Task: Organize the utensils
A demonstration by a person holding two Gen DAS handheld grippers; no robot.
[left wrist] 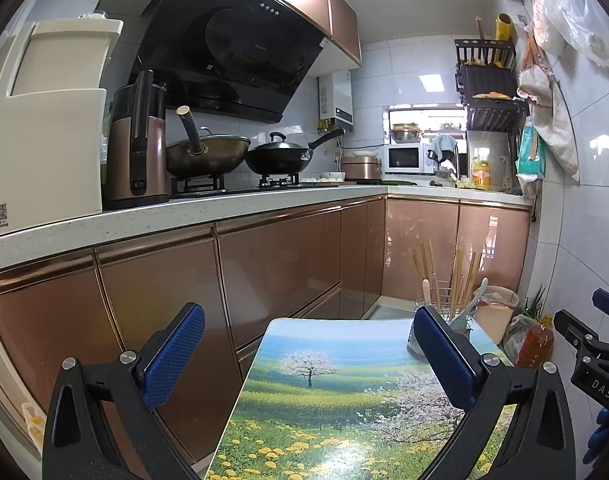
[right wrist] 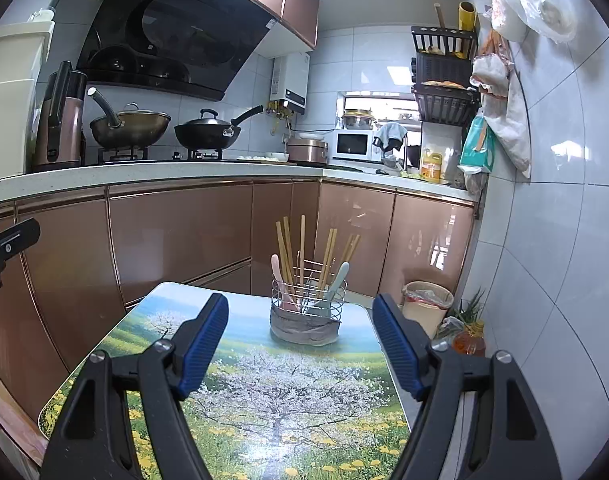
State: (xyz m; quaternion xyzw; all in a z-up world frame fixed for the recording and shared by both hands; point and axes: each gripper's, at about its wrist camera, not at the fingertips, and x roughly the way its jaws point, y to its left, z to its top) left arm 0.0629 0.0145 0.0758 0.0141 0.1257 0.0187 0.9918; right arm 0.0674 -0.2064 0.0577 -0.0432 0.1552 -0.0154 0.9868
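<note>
OK, I've got both grippers up over the small table w/ the blossom-tree print. Right gripper: jaws standing wide apart, nothing between the blue pads, nothing held. Left gripper: same story, jaws spread wide, empty. From the right cam the wire utensil holder sits dead ahead at 12 o'clock, at the far end of the tabletop, clear of my fingertips, grey cloth wrapped round its base. In it, upright: a bunch of bamboo chopsticks fanning out, a pink spoon on the 9 o'clock side, a pale blue spoon leaning toward 3 o'clock. Can't make out what else is in the basket, too small. From the left cam the holder shows at about 1 o'clock, half hidden behind my right-side finger, chopsticks poking above it. Rest of the tabletop near me looks bare. At 3 o'clock of the left cam I see part of the other gripper's black frame; the right cam catches the left tool's frame at 9 o'clock. On the floor at 2 o'clock of the right cam: a beige bin w/ liner, and nearer, an oil bottle. Counter behind runs 9 to 1 o'clock w/ two woks on the hob and a microwave in the far corner.
</note>
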